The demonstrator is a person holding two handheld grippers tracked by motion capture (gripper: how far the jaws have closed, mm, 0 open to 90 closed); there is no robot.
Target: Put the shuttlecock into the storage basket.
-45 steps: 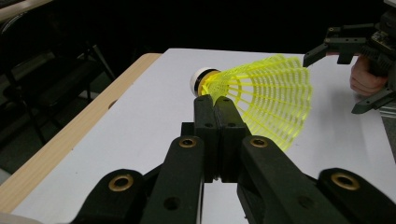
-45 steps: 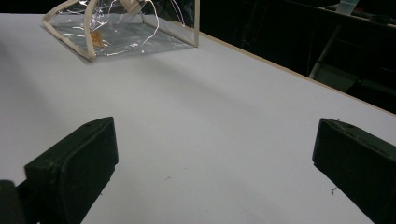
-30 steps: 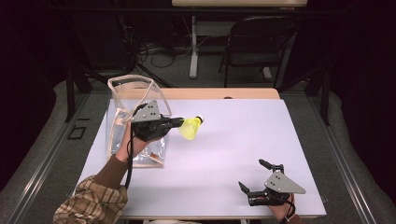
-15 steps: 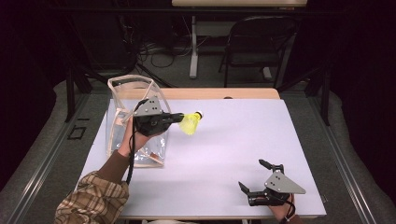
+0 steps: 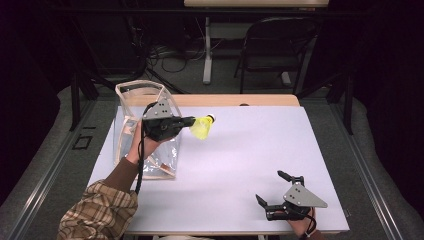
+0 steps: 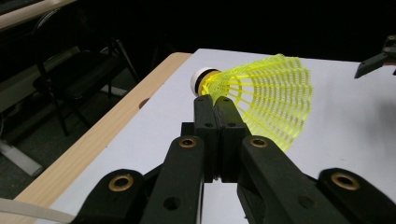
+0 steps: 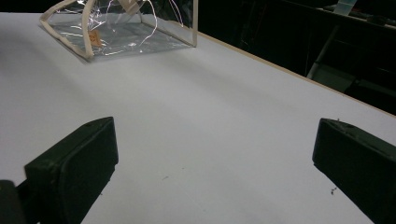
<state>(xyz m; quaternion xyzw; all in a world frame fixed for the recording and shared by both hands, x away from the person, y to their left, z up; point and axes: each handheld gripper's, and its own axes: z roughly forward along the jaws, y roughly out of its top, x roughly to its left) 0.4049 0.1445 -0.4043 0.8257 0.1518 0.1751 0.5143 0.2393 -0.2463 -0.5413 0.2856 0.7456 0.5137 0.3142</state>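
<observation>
High view, left gripper (image 5: pixel 191 120) clamped on yellow shuttlecock (image 5: pixel 202 127) beside clear bag (image 5: pixel 131 102), right gripper (image 5: pixel 272 190) spread wide, resting low on white bench (image 5: pixel 250 145).

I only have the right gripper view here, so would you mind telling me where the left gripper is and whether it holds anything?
Observer: The left gripper is up beside the clear bag, shut on a yellow shuttlecock.
Operator: Thank you. Which part of it do the jaws pinch?
Observer: The left gripper view shows them closed on the mesh skirt just behind the white cork tip.
Operator: And where does my own gripper sit on the table?
Observer: The right gripper is at the near right corner of the white table, jaws open, apart from the bag.
</observation>
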